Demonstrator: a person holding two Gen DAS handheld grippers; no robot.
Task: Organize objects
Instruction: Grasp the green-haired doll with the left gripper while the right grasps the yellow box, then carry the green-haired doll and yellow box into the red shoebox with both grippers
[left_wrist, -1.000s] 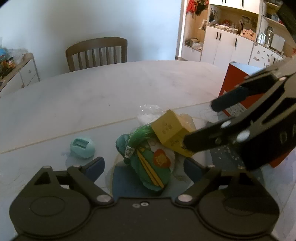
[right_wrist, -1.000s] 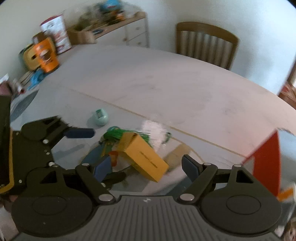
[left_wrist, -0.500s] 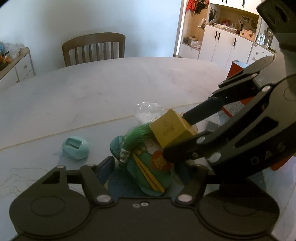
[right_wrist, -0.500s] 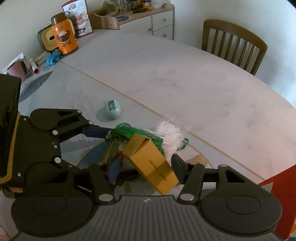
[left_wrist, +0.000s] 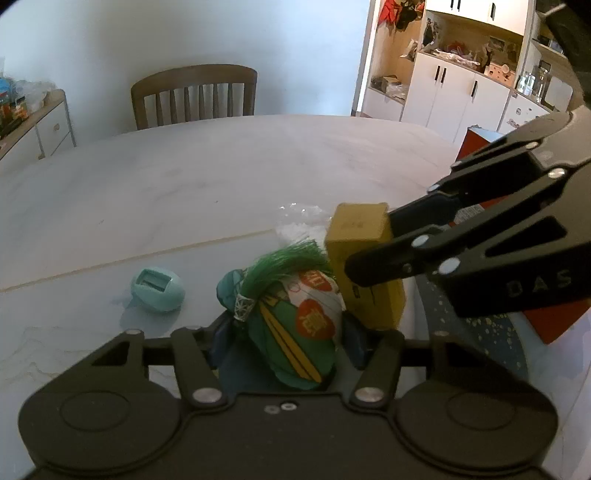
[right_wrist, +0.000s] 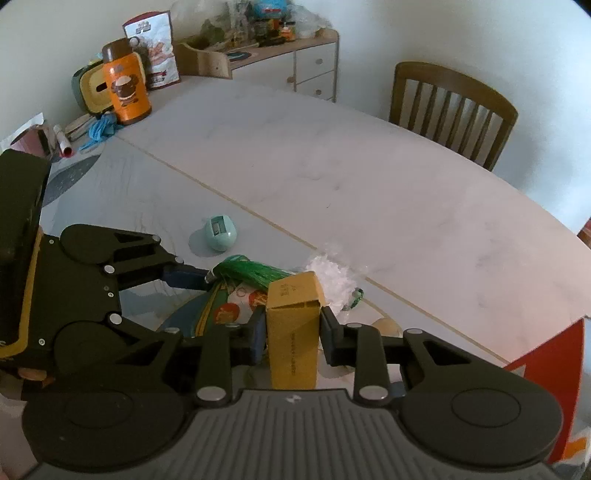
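Two pairs of tongs at work over a small pile on the pale table (right_wrist: 369, 177). Right gripper (right_wrist: 293, 328) pinching the yellow box (right_wrist: 293, 332) from both sides, pads flat on its long walls, most likely to keep the box from slipping or turning. Box upright, its top flap a bit loose, its bottom hidden, so hard to tell whether still on the table or just off it. Left gripper (left_wrist: 282, 332) squeezed around the green pouch (left_wrist: 295, 332), a soft stuffed thing with a green tassel (left_wrist: 288, 258) at one end and red heart shapes on it. Fingers close in on its fat middle, maybe to pin it down and stop it dragging along with the box beside it. Box and pouch touching, side by side. Just behind them, a clear bag of white bits (right_wrist: 332, 277). A little way off to the left, a small teal egg-shaped thing (left_wrist: 157, 288), alone and untouched. Red box (left_wrist: 546, 317) standing near the right edge, maybe the place for tidied things, but not sure. Probably the step in hand: pulling the yellow box away from the pile
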